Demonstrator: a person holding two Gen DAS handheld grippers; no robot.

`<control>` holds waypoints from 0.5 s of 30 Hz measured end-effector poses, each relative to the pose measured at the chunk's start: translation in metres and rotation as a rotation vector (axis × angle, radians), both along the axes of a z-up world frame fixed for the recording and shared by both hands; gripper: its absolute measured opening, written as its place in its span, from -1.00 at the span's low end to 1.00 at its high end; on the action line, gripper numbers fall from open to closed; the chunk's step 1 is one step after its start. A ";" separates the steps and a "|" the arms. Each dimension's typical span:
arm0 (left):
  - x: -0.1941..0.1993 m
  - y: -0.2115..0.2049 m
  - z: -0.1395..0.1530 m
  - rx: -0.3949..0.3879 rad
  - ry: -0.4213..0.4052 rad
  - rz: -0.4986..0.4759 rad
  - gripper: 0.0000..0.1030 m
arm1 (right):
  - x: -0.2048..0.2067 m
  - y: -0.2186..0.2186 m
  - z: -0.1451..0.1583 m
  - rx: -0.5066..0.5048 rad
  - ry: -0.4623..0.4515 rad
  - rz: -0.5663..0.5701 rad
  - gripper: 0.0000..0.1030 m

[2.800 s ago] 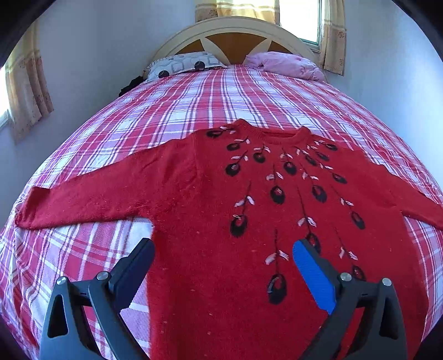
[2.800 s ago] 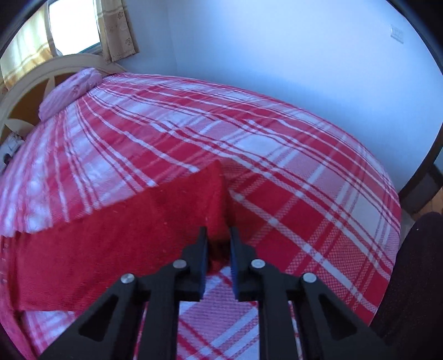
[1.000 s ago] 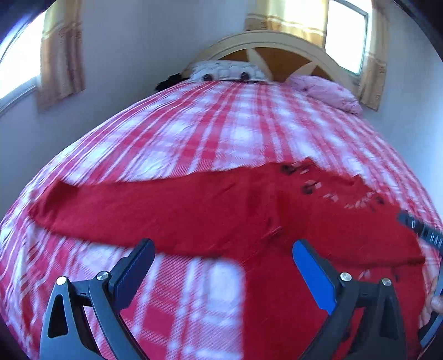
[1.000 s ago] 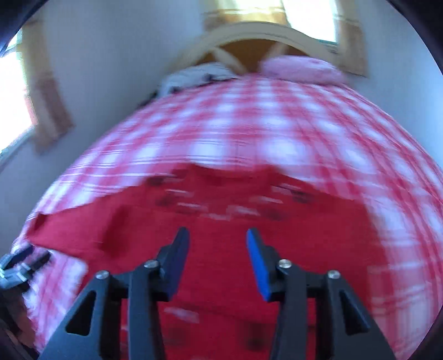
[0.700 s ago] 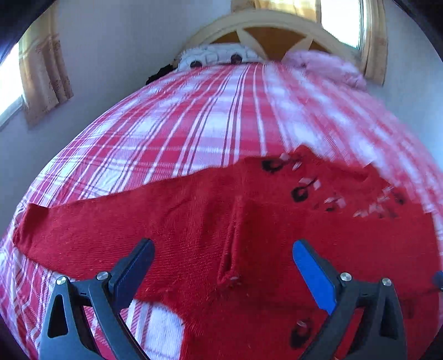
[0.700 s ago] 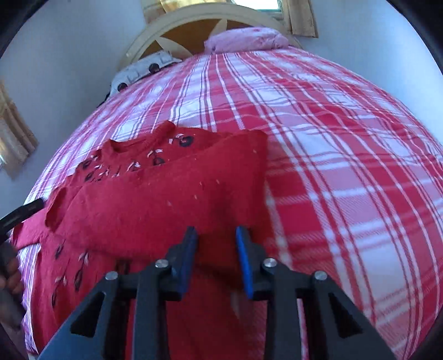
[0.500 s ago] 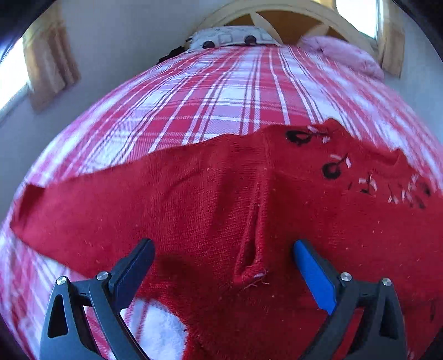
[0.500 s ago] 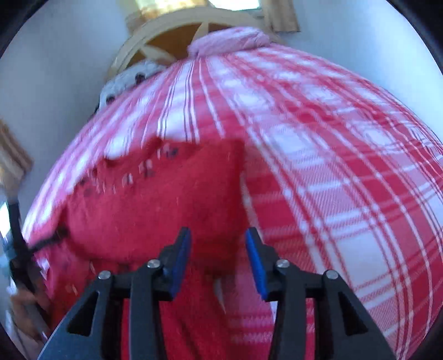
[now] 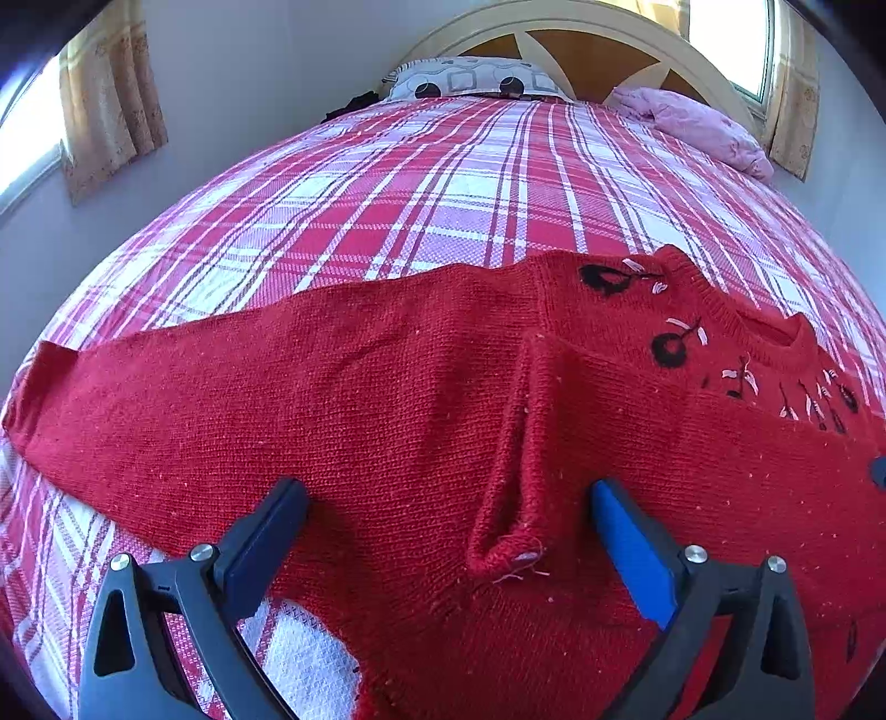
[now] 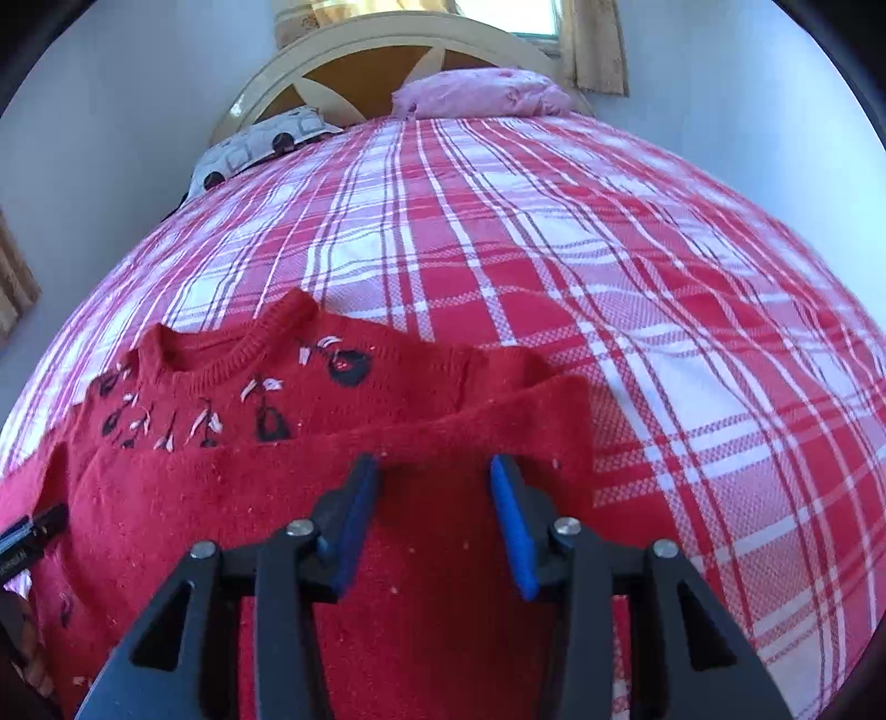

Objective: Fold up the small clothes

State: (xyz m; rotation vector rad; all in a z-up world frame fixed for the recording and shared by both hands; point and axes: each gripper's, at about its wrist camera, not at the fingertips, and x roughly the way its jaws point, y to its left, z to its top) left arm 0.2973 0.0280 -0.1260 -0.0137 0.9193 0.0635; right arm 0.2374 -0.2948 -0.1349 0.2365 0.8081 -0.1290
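A red knit sweater (image 9: 387, 410) with black and white embroidery lies face up on the plaid bed. Its right sleeve (image 10: 310, 471) is folded across the chest, and the cuff (image 9: 506, 545) ends between my left gripper's fingers. The left sleeve (image 9: 166, 387) is stretched out flat to the left. My left gripper (image 9: 448, 526) is wide open, just above the sweater around that cuff. My right gripper (image 10: 434, 487) is open and empty over the folded sleeve at the sweater's right side. The left gripper's tip shows in the right wrist view (image 10: 33, 529).
The red and white plaid bedspread (image 9: 443, 183) covers the whole bed. A patterned pillow (image 9: 476, 83) and a pink bundle (image 9: 698, 127) lie by the headboard (image 9: 581, 39). Walls and curtained windows surround the bed.
My right gripper carried the right sleeve over the chest, let it go and opened wider. My left gripper moved left and closer to the sweater, now around the folded cuff.
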 end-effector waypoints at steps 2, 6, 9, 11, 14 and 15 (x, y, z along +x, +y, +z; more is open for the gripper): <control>0.000 0.000 0.000 0.002 0.002 0.001 0.98 | 0.001 0.003 0.000 -0.004 -0.002 0.017 0.12; 0.000 0.004 0.000 -0.020 0.004 0.002 0.98 | 0.004 0.010 0.000 -0.041 0.010 0.031 0.25; -0.001 0.007 0.003 -0.030 0.011 0.000 0.97 | 0.005 0.011 0.000 -0.055 0.013 0.036 0.28; -0.007 0.018 0.012 -0.024 -0.009 0.027 0.97 | 0.005 0.010 0.000 -0.046 0.012 0.035 0.28; -0.023 0.059 0.037 -0.012 -0.112 0.105 0.97 | 0.004 0.009 0.000 -0.037 0.008 0.035 0.28; -0.025 0.077 0.044 -0.016 -0.131 0.140 0.97 | 0.004 0.009 0.000 -0.038 0.008 0.036 0.29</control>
